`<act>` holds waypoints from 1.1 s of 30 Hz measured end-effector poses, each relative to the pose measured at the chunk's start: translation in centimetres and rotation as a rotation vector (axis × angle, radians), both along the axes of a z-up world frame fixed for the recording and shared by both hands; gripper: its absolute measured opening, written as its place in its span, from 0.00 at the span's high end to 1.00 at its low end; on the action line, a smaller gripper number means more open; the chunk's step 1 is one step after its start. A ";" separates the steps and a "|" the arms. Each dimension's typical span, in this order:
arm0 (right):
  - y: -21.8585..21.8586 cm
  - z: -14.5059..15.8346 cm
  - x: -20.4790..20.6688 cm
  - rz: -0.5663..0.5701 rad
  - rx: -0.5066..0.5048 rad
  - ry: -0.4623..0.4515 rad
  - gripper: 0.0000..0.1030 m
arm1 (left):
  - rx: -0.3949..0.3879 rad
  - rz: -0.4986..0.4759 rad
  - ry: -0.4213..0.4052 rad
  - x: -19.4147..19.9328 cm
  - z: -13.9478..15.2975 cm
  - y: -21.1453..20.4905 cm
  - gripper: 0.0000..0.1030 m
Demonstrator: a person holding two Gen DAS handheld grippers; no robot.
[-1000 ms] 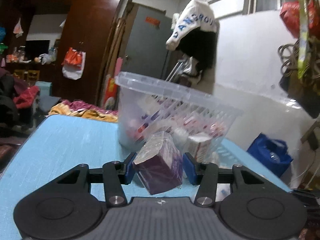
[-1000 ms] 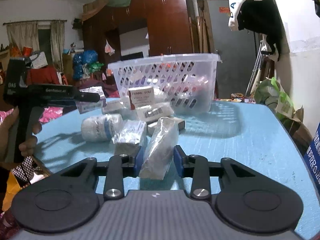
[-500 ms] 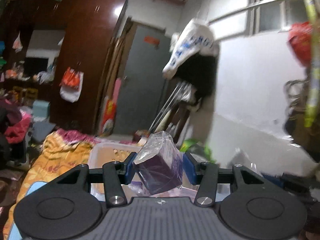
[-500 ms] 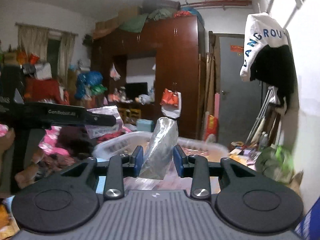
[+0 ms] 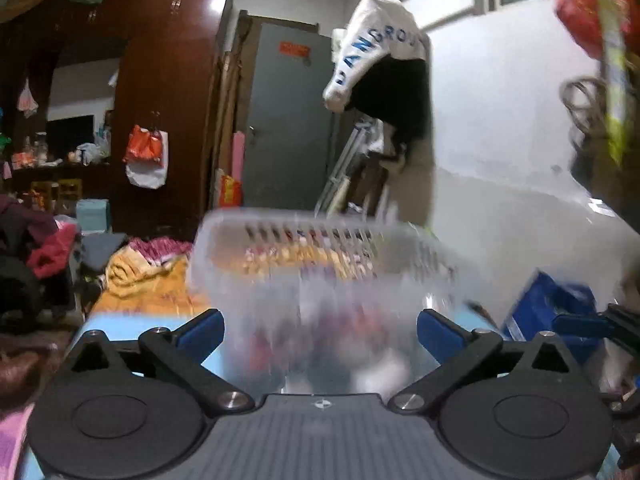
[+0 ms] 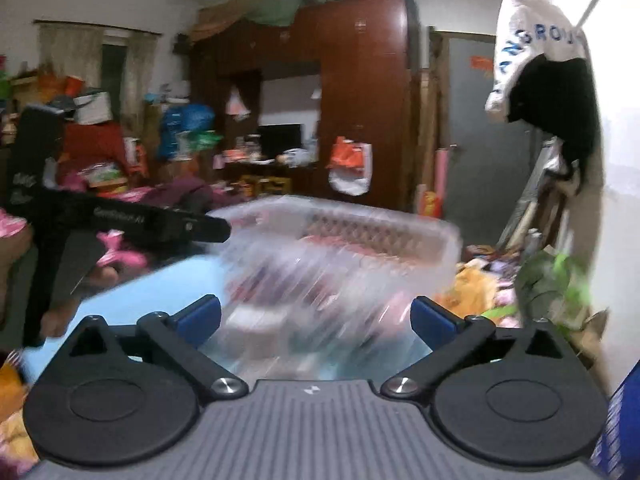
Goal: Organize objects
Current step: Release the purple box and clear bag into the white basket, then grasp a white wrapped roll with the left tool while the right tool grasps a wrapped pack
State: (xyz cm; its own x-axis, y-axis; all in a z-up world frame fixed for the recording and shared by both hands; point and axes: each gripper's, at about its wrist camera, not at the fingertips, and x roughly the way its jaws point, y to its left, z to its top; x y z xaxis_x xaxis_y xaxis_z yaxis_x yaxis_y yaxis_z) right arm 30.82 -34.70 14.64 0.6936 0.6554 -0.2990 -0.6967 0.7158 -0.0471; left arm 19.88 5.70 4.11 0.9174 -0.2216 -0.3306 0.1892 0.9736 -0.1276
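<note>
A clear plastic basket (image 5: 320, 248) with several small packages inside stands on the light blue table (image 5: 120, 326); it is motion-blurred in both views and also shows in the right wrist view (image 6: 340, 236). My left gripper (image 5: 319, 334) is open and empty, just in front of the basket. My right gripper (image 6: 316, 320) is open and empty, facing the basket's near side. The left gripper's body (image 6: 120, 220) shows at the left of the right wrist view, reaching toward the basket's rim.
A brown wardrobe (image 5: 160, 100) and a grey door (image 5: 288, 120) stand behind. A white wall (image 5: 500, 140) is close on the right. A blue bag (image 5: 552, 308) sits beyond the table's right edge. Clothes (image 5: 152, 272) lie past the far edge.
Both grippers have opened: the purple wrapped box has left my left gripper and the clear wrapped packet has left my right gripper. Both views have dropped back down toward the basket.
</note>
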 end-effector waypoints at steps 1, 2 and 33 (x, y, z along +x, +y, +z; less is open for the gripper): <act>-0.4 -1.1 -0.9 0.007 -0.005 0.015 0.00 | 0.010 -0.019 0.006 -1.0 -1.0 0.0 0.00; -0.5 -2.3 -1.9 0.023 -0.012 0.043 0.00 | 0.018 -0.039 0.014 -2.1 -2.2 0.0 0.00; -1.5 -8.9 -4.1 0.011 0.057 0.151 0.55 | 0.163 -0.105 0.015 -6.1 -8.6 -4.8 0.50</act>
